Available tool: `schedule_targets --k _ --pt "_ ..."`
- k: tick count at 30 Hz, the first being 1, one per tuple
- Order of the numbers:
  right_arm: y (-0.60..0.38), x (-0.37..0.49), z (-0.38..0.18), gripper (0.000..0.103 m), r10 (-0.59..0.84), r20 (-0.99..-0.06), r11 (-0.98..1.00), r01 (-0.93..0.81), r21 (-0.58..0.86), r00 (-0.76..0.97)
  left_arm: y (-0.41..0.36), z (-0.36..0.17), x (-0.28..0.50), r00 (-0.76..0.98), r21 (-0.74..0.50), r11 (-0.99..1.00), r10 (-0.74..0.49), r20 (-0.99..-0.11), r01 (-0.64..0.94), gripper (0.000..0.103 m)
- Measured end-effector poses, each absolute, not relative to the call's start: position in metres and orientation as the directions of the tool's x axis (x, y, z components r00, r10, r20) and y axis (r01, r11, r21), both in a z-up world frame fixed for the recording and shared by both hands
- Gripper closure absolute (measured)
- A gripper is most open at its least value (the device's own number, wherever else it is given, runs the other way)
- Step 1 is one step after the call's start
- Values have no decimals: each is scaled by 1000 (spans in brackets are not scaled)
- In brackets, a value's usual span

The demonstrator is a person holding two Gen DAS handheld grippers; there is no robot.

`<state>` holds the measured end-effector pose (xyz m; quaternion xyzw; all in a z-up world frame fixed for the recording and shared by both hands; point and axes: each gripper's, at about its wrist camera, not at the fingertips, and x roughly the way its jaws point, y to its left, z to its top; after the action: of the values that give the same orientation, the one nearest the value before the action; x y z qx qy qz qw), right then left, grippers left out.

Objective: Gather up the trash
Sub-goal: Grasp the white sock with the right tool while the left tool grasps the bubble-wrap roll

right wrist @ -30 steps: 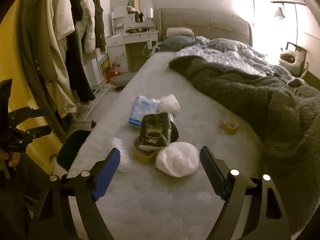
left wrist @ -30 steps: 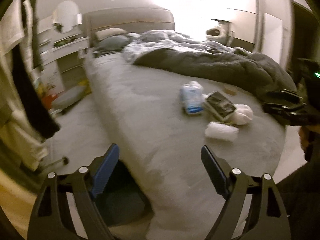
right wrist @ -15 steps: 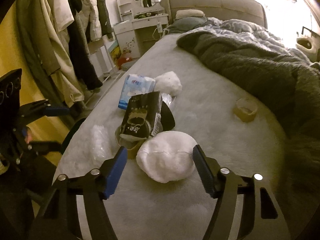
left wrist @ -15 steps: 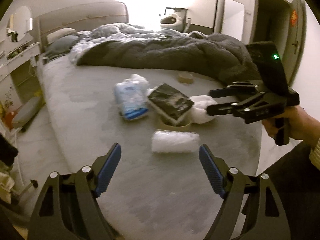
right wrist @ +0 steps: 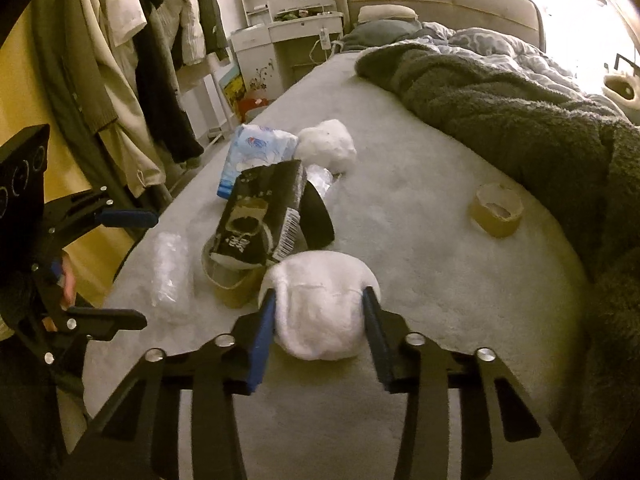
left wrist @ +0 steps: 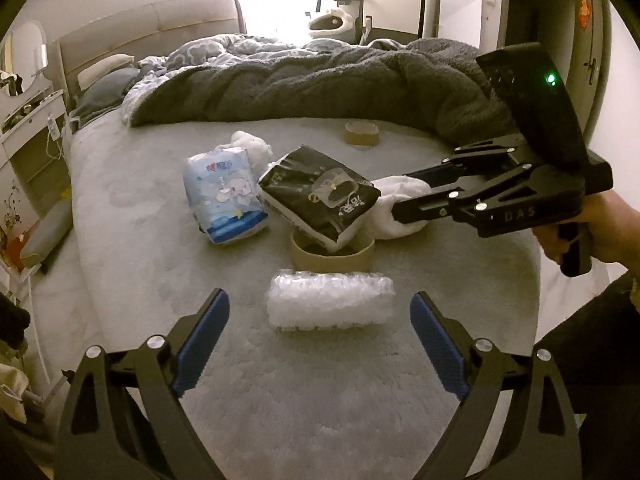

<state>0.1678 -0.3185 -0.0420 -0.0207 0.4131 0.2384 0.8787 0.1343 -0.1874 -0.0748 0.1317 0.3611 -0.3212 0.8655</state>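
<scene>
Trash lies on the grey bed (left wrist: 132, 208). A white fluffy wad (right wrist: 320, 312) sits between the pads of my right gripper (right wrist: 320, 294), whose jaws are closing and press on its two sides. In the left wrist view that gripper (left wrist: 404, 194) reaches in from the right onto the wad (left wrist: 400, 228). A roll of bubble wrap (left wrist: 330, 300) lies crosswise just ahead of my left gripper (left wrist: 319, 298), whose jaws are opening wide and touch nothing. A black tissue pack (left wrist: 320, 196) leans on a brown tape roll (left wrist: 332, 258).
A blue-and-white soft pack (left wrist: 224, 196) and a second white wad (left wrist: 252, 144) lie behind the black pack. Another tape roll (left wrist: 362, 132) sits near the dark rumpled blanket (left wrist: 320, 80). Clothes (right wrist: 120, 80) hang left of the bed, with a dresser (right wrist: 296, 36) behind.
My right gripper came down and closed around the white wad. My left gripper swung right over the bed toward the bubble wrap and spread a little wider.
</scene>
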Motion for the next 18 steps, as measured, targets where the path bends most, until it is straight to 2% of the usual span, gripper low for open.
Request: schedule_targets --k 2,9,12,14,18 --pt "-324 167 -39 69 412 -726 886 -429 177 551 -191 -78 136 526 -3 755 -460 -716 656 10" --pt "-336 163 -24 70 379 -710 903 -403 146 593 -201 -86 139 528 23 763 -425 -735 646 16" --pt "-349 163 -17 70 361 -694 919 -365 150 624 -205 -87 141 525 22 765 -421 -739 644 24" --pt "-355 163 -10 70 351 -677 927 -342 154 647 -207 -88 142 529 32 769 -408 -744 638 34" --pt "-356 167 8 70 357 -627 931 -322 174 692 -203 -82 145 535 3 779 -427 -729 627 36"
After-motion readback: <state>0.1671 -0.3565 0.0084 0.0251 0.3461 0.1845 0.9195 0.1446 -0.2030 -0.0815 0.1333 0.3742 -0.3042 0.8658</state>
